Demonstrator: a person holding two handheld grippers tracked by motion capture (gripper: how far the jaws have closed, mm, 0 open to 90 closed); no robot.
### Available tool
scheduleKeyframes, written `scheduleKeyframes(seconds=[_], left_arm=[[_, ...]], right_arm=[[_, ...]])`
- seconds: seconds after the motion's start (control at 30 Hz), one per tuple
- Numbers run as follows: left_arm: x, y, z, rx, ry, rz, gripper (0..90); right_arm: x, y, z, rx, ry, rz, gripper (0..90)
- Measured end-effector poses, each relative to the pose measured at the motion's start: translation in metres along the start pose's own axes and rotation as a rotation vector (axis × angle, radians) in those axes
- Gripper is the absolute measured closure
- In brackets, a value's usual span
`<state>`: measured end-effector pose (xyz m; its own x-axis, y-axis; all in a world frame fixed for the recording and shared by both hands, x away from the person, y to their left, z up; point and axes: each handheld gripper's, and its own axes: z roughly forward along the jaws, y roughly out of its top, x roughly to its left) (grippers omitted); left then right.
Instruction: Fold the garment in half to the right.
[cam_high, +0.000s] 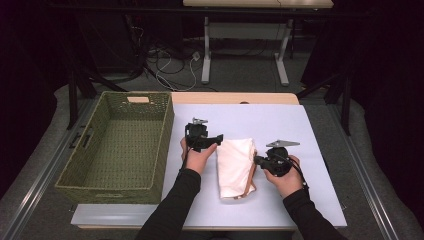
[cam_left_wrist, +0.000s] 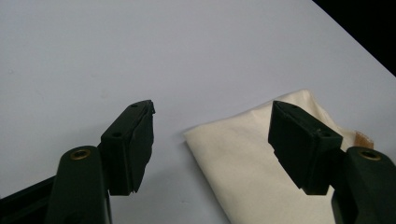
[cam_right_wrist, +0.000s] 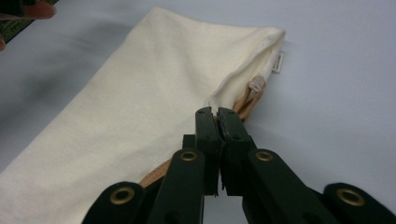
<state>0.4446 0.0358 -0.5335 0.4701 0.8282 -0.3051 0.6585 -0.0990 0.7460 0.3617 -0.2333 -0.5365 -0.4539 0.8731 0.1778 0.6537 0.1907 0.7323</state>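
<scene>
The folded cream cloth (cam_high: 236, 166) lies near the middle of the counter (cam_high: 310, 150), toward its near edge. The right tongs (cam_right_wrist: 216, 112), clenched, pinch its edge by the tan strap (cam_right_wrist: 245, 105); that thin bite could slip and let the folds spill open. The left tongs (cam_left_wrist: 210, 135) are released, straddling the cloth's corner without touching. A green basket (cam_high: 117, 145) waits at the left edge.

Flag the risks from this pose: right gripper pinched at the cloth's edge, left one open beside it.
1. The right gripper looks shut on only a thin edge of the cream cloth; a pull could slip it free.
2. The tan strap sits right at those tips and may snag.
3. The left gripper is open, holding nothing, so dragging toward the basket may undo the fold.
</scene>
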Motion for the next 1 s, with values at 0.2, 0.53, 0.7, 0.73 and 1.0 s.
scheduleKeyframes(seconds=[0.2, 0.53, 0.7, 0.73, 1.0], left_arm=[[-0.001, -0.002, 0.005, 0.023, 0.003, 0.015, 31.9], [0.001, -0.002, 0.009, 0.025, 0.009, 0.025, 33.8], [0.003, -0.001, 0.011, 0.032, 0.012, 0.031, 34.0], [0.003, -0.001, 0.011, 0.032, 0.011, 0.036, 34.0], [0.0, 0.002, 0.012, 0.035, -0.005, 0.042, 33.3]], right_arm=[[-0.001, -0.006, -0.002, 0.028, -0.02, 0.03, 81.4], [-0.001, -0.01, -0.013, 0.003, -0.051, -0.028, 67.9], [0.002, -0.009, -0.016, -0.062, -0.022, -0.059, 59.5], [0.002, -0.009, -0.016, -0.066, -0.017, -0.067, 58.3], [0.005, -0.008, -0.017, -0.102, 0.003, -0.096, 52.1]])
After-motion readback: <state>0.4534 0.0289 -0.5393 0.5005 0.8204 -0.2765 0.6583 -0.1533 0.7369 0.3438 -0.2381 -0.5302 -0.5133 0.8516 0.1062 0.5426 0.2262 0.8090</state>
